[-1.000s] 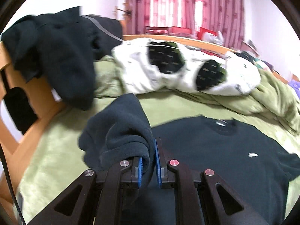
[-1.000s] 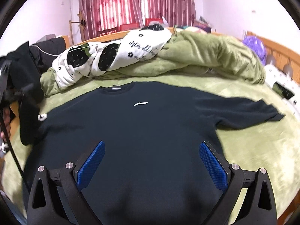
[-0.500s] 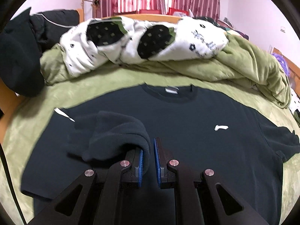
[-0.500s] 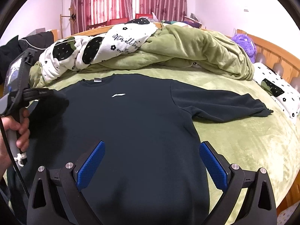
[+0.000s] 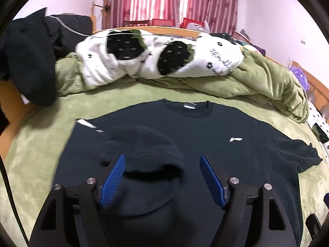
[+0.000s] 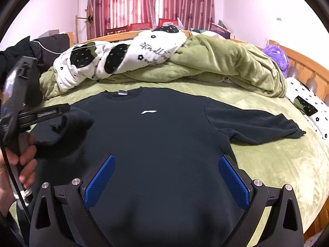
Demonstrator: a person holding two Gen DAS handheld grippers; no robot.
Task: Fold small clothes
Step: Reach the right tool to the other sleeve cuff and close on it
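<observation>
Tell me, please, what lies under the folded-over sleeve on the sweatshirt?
The sleeve lies on the dark sweatshirt chest, between the opening left gripper fingers. What it covers is hidden.

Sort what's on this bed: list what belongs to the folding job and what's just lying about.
In the job:
- dark navy long-sleeved sweatshirt
- its sleeve folded onto the chest
- left tongs, opening
- right tongs, open

Lying about:
- crumpled green plush blanket
- white strawberry-print quilt
- purple fluffy toy

Rumpled green quilt (image 6: 236, 65), strawberry-print blanket (image 5: 156, 59), red curtains (image 6: 152, 2)
</observation>
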